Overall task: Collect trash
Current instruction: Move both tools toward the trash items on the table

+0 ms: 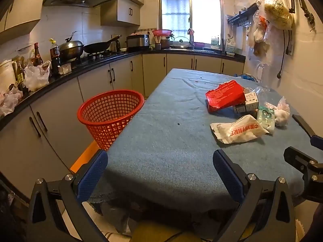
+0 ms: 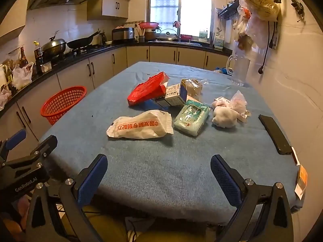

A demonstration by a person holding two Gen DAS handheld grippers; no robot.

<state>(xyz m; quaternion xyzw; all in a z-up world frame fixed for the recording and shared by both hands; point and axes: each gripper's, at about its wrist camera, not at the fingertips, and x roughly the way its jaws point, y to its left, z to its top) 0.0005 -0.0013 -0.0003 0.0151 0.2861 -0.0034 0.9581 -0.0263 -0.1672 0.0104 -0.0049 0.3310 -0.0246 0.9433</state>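
A heap of trash lies on the blue-covered table (image 2: pixel 161 171): a white bag with red print (image 2: pixel 141 126), a pale green packet (image 2: pixel 191 118), a torn red box (image 2: pixel 147 89), a small white carton (image 2: pixel 174 95), crumpled clear wrap (image 2: pixel 192 85) and white crumpled tissue (image 2: pixel 225 117). The same heap shows at the right in the left wrist view, with the white bag (image 1: pixel 240 131) and red box (image 1: pixel 225 95). A red mesh basket (image 1: pixel 110 114) stands off the table's left edge, also in the right wrist view (image 2: pixel 62 103). My left gripper (image 1: pixel 160 173) and right gripper (image 2: pixel 159 174) are both open and empty at the table's near edge.
A black phone (image 2: pixel 275 134) lies at the table's right side near the wall. A clear jug (image 2: pixel 240 70) stands at the far right corner. The kitchen counter (image 1: pixel 80 68) with pots and bottles runs along the left. Bags (image 1: pixel 278 10) hang on the right wall.
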